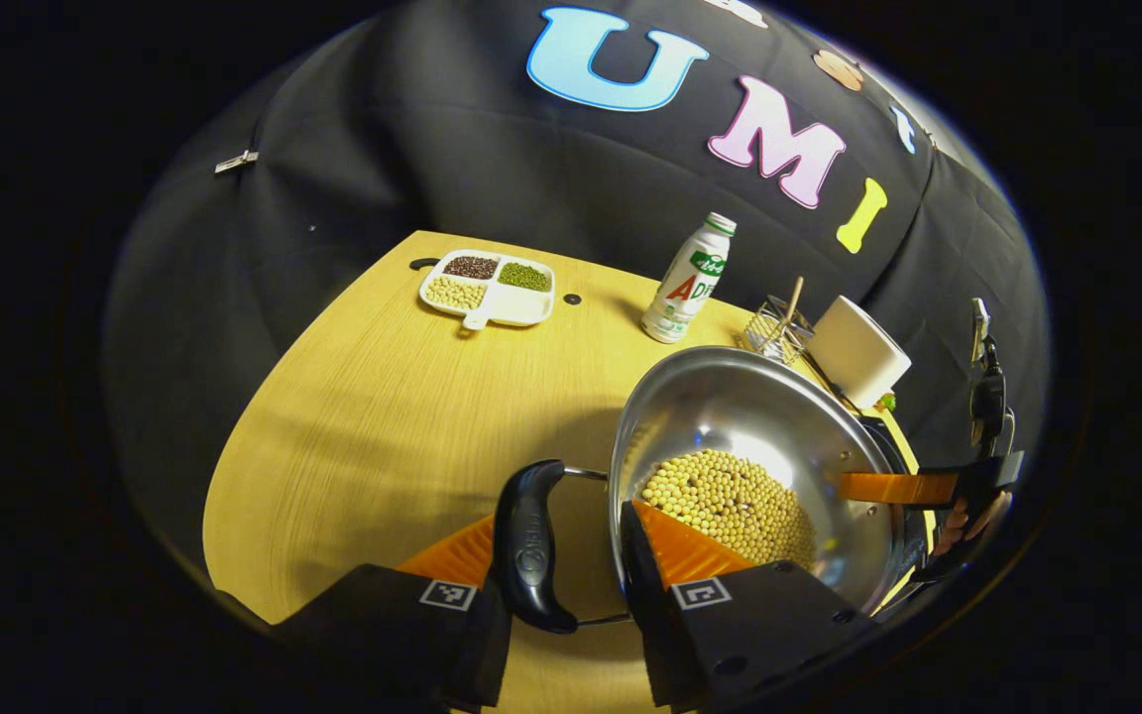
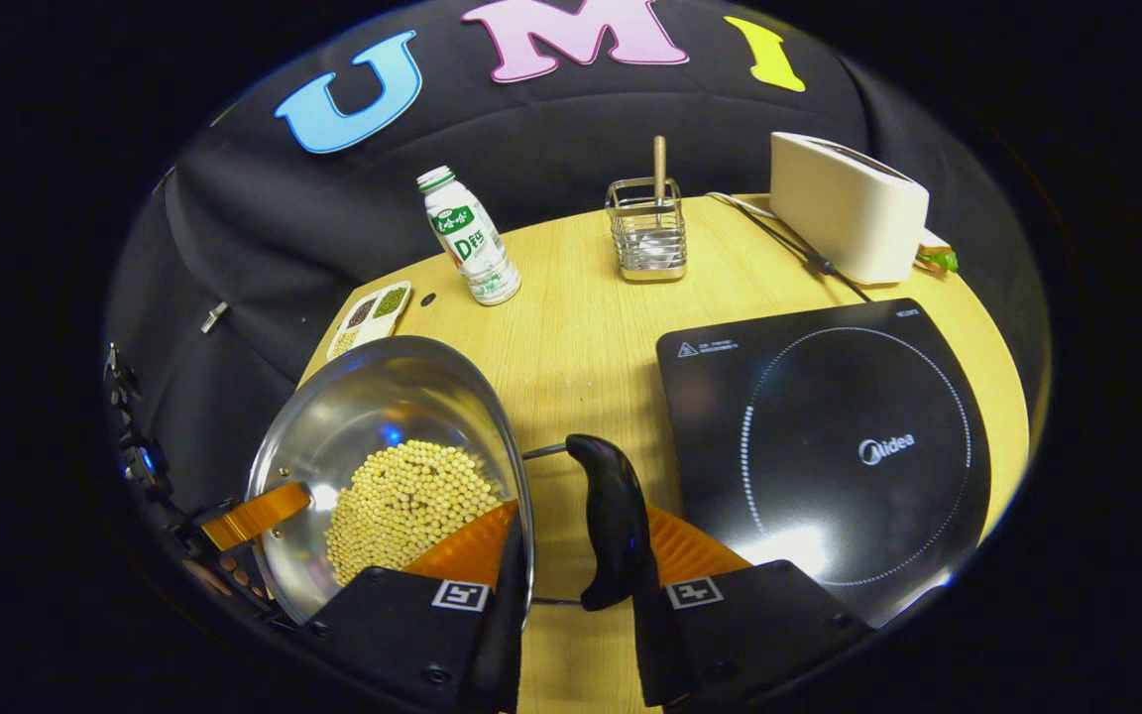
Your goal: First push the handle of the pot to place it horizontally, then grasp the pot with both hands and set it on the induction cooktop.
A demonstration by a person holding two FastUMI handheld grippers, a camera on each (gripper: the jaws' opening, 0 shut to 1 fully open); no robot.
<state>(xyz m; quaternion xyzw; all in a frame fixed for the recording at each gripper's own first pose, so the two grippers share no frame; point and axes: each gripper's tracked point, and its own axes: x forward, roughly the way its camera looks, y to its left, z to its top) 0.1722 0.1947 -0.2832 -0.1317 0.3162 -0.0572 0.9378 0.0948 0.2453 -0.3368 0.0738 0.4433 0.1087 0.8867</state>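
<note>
While the left gripper view looks down along its own two fingers, the left gripper (image 1: 571, 555) straddles the near side of the steel pot (image 1: 730, 416): one finger lies inside the bowl against the wall, beside the heap of soybeans (image 1: 730, 501), and the other lies outside, beyond the black side handle (image 1: 528, 555), so the jaws stand apart around handle and rim, and whether both press on the metal cannot be told. That pot sits over the wooden table (image 1: 383, 426), with the other gripper's finger (image 1: 896, 487) reaching over its far rim and a hand (image 1: 968, 521) behind it. Farther back stand a divided dish of beans (image 1: 488, 288), a white bottle (image 1: 687, 281), a wire holder (image 1: 777, 332) with a wooden stick, and a white toaster (image 1: 858, 349). Seen from the right gripper view, the right gripper (image 2: 571, 565) brackets the opposite black handle (image 2: 611, 521) in the same way, one finger inside the pot (image 2: 373, 407) by the beans, the other outside the handle, jaws open around it with the grip itself unclear. Just beside that handle lies the black induction cooktop (image 2: 829, 446), flat on the table and well short of carrying the pot, which is to its left. Across the bowl, the left gripper's finger (image 2: 256, 513) rests over the rim.
</note>
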